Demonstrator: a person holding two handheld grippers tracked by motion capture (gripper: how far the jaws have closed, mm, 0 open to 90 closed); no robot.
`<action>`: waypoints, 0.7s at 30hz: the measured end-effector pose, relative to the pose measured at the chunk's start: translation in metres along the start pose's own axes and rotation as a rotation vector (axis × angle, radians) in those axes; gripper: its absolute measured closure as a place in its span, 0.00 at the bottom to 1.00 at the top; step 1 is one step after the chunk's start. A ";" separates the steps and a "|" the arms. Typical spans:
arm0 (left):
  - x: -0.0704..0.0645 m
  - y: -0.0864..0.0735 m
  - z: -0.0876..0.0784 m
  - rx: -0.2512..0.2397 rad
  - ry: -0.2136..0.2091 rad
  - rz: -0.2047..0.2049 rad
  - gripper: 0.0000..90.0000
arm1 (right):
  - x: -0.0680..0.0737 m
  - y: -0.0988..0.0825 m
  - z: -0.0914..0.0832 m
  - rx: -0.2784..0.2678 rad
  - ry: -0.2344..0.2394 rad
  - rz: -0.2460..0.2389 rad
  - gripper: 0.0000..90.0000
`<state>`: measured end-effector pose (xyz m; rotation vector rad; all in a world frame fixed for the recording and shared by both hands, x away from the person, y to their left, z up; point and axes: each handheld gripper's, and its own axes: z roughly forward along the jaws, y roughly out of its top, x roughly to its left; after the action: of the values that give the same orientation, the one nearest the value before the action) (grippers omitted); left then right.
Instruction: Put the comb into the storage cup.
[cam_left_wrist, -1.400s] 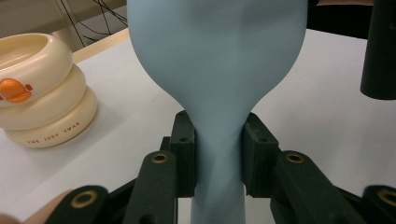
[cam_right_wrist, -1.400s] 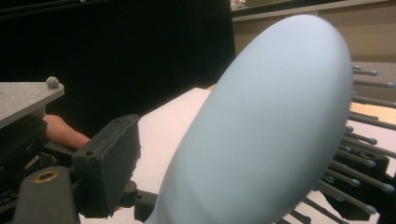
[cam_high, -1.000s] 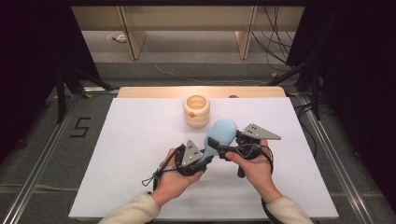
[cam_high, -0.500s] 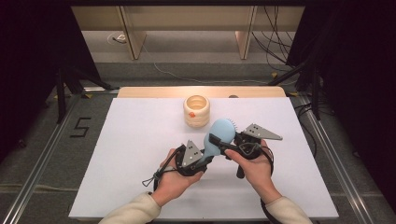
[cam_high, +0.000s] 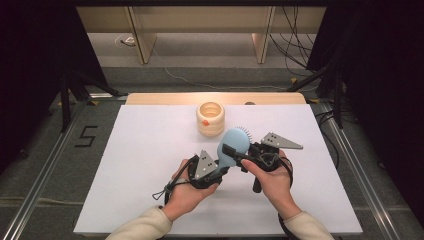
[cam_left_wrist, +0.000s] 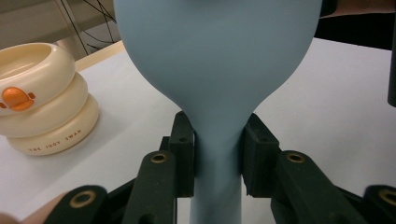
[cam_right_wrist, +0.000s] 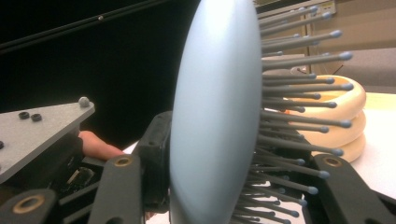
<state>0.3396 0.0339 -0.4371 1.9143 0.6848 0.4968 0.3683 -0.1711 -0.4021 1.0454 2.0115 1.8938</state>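
Closing in over the last moment, the right gripper (cam_high: 235, 150) has brought its jaws onto the head of the pale blue hairbrush (cam_high: 232, 148); a second ago they stood wider around it. Both hands have barely shifted otherwise.

Now the right gripper view has it up close: one jaw flat against the smooth back of the hairbrush (cam_right_wrist: 212, 116), the other pushed in among the bristles (cam_right_wrist: 299, 121), so the head is pinched front to back. Bristles point to three o'clock there, grey tips out.

Over to the left gripper (cam_high: 220, 170), and its jaws are clamped on the neck of the hairbrush (cam_left_wrist: 217, 93), right where the handle narrows below the oval head, one pad either side, touching.

From the high view, the brush sits lifted above the white desk (cam_high: 140, 165), just right of centre, head angled toward one o'clock, handle running back to seven o'clock into the left hand (cam_high: 187, 192). Right hand (cam_high: 272, 180) sits at its four o'clock, the grey three-cornered plate (cam_high: 281, 141) pointing to three.

Behind the brush, at eleven o'clock and near it but apart, stands a cream stacked-ring holder (cam_high: 210, 119) with an orange duck mark on its side, upright on the desk.
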 end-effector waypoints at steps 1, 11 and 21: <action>0.000 0.000 0.000 -0.001 -0.002 0.000 0.77 | 0.001 0.001 0.000 0.005 0.002 0.000 0.56; 0.006 -0.001 -0.004 0.015 -0.015 -0.005 0.62 | 0.001 0.005 -0.003 0.004 0.004 -0.011 0.56; 0.007 -0.010 -0.013 0.054 -0.059 0.003 0.21 | -0.001 0.010 -0.005 0.005 -0.020 -0.026 0.56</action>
<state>0.3349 0.0508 -0.4403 1.9729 0.6624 0.4256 0.3698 -0.1766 -0.3925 1.0300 2.0103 1.8587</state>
